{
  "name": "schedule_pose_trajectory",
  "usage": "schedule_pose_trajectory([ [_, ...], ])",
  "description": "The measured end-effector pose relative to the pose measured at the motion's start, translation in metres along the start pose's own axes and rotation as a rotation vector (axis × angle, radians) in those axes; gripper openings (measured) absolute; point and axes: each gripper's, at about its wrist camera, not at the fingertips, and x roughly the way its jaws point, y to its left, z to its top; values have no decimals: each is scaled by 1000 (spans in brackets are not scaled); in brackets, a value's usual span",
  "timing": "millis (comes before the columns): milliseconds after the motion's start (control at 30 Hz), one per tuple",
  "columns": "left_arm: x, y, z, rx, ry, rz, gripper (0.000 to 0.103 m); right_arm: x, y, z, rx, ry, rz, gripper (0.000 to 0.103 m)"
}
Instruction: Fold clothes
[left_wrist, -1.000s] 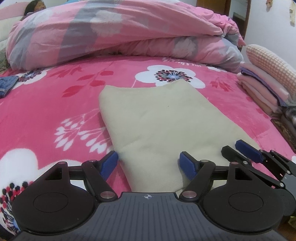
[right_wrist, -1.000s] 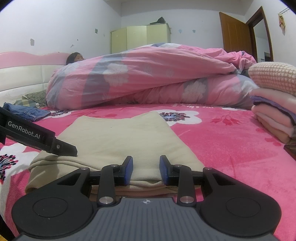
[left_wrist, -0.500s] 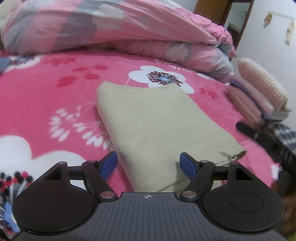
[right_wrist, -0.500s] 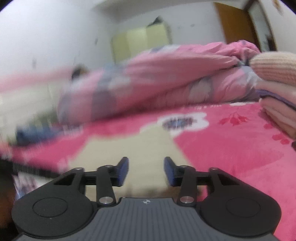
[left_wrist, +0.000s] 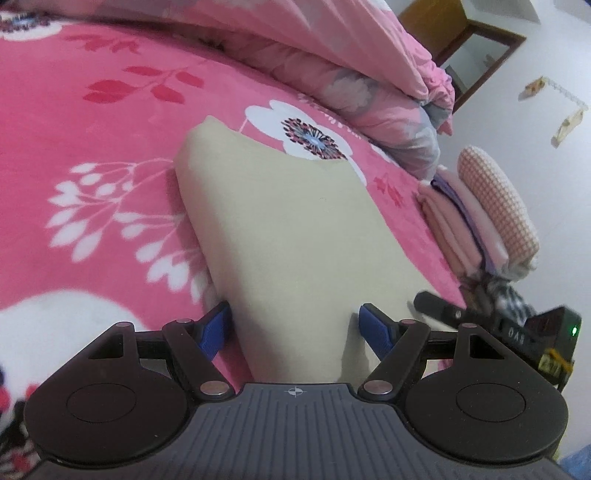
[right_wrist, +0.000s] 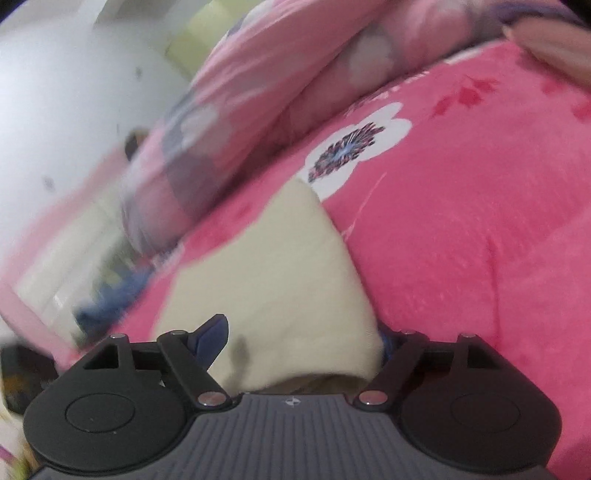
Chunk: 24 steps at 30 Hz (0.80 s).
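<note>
A folded beige garment (left_wrist: 291, 229) lies on the pink flowered bedspread (left_wrist: 92, 155). My left gripper (left_wrist: 295, 326) is open, its blue fingers on either side of the garment's near end, tilted. My right gripper (right_wrist: 299, 336) is open wide, and the garment's near right corner (right_wrist: 288, 280) lies between its fingers; the right finger is mostly hidden behind the cloth. The right wrist view is tilted and blurred. The right gripper's body (left_wrist: 509, 325) shows at the right of the left wrist view.
A rolled pink and grey duvet (left_wrist: 332, 55) lies along the far side of the bed. A stack of folded pink and purple clothes (left_wrist: 480, 225) sits at the right edge. A wooden door (left_wrist: 461, 48) stands beyond.
Both grippers have rolled and moved in over the garment's near end. The right gripper has opened wider and now straddles the near right corner. The garment stays flat.
</note>
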Motion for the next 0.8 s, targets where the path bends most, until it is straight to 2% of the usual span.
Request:
schedule_pose_trajectory([
  [167,1,4,7,19,17,-26,73,-9,0,-6,20,0,25,74],
  [467,0,24,22,11,12,-17,73,-21,35,-50,-22,7,51,74],
  [567,-1,21,19,38,12,-8,73,-28,38,-60,-30,-15,39,74],
  [733,-1,7,12,115,12,62,76,-53,34,-56,7,-163,-40,73],
  [800,1,2,9,129,8,87,80,-57,41,-55,-42,-231,-88,73],
])
